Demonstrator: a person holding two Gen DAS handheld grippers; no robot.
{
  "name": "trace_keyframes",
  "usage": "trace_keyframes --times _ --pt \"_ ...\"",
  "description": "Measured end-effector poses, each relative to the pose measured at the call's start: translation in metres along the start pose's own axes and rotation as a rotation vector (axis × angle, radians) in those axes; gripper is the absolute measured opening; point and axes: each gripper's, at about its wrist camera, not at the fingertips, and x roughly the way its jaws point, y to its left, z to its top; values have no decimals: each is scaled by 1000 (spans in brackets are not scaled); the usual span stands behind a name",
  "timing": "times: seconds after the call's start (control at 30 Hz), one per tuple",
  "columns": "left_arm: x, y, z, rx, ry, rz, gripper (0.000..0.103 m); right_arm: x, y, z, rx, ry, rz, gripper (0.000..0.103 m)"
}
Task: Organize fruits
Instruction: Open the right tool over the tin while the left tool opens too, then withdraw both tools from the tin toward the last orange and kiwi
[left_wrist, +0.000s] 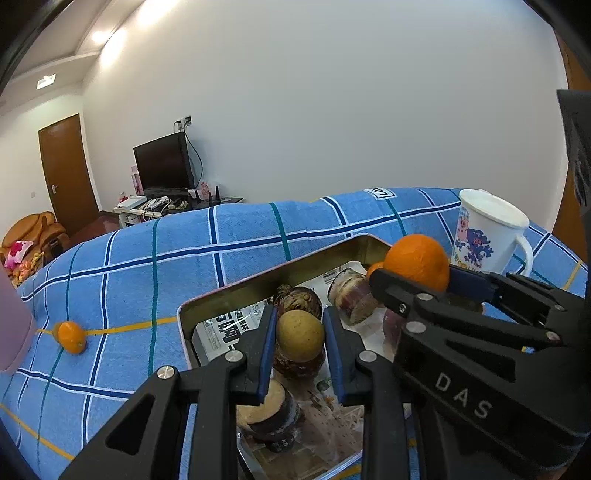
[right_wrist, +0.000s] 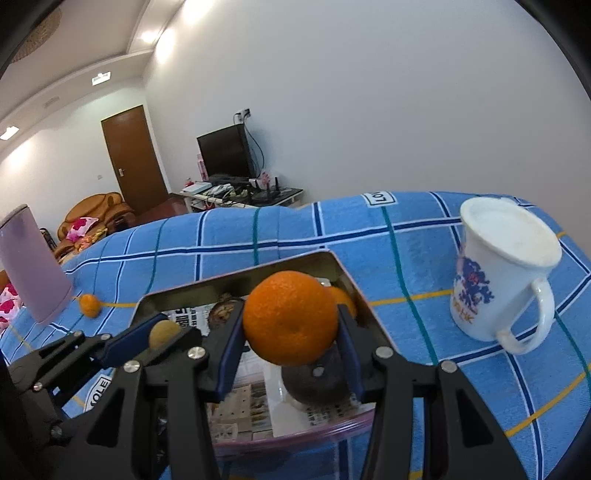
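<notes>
Hovering over the tin tray (left_wrist: 207, 299), left gripper (left_wrist: 300, 334) jaws clamp a yellowish fruit (left_wrist: 300, 334); right gripper (right_wrist: 291, 317) jaws clamp an orange (right_wrist: 291, 317)

Some things hide or get cut off

The second orange (right_wrist: 345, 297) peeks out from behind the big orange (right_wrist: 291, 317). The pink cup (left_wrist: 11, 332) is cut by the left edge. The tin's (left_wrist: 236, 291) near end hides under the grippers. The mug's (right_wrist: 495, 280) print is blurry.

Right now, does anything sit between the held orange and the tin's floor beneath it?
Yes. The right gripper holds the orange directly above a dark purple fruit lying in the tin.
</notes>
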Motion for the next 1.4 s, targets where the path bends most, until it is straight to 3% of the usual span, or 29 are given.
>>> trace_keyframes --times 0.23,0.3,0.43,0.47,0.5,0.57,0.6,0.73,0.9,1.03,1.17,1.4 --pt "5 1 -1 -6 27 -5 27 5 1 -1 13 32 65 54" --pt "5 0 -1 -2 27 1 27 4 5 -1 2 24 70 71" --pt "4 4 -2 -24 22 2 30 -11 6 0 -3 -58 27 89" --pt "2 4 -2 -25 11 9 39 -16 4 1 10 -81 17 97" --pt "-3 4 -2 -24 -10 23 56 -21 -1 1 33 -110 9 100" --pt "-12 3 -4 -24 -57 49 81 -27 -10 2 75 -146 3 101" --pt "-16 3 -4 -29 -84 55 84 -29 -14 2 95 -160 0 102" --pt "-24 8 -4 -49 -128 57 84 -38 -23 2 146 -206 -32 103" --pt "-25 20 -3 -81 -127 103 84 -47 -13 4 96 -260 -114 103" --pt "-30 27 -1 -75 -156 155 84 -62 -2 0 33 -360 -180 103" --pt "-35 34 -2 -41 -190 227 84 -80 10 -10 -23 -517 -273 103" --pt "-45 60 -8 -2 -183 273 84 -83 9 -11 -16 -523 -270 103"
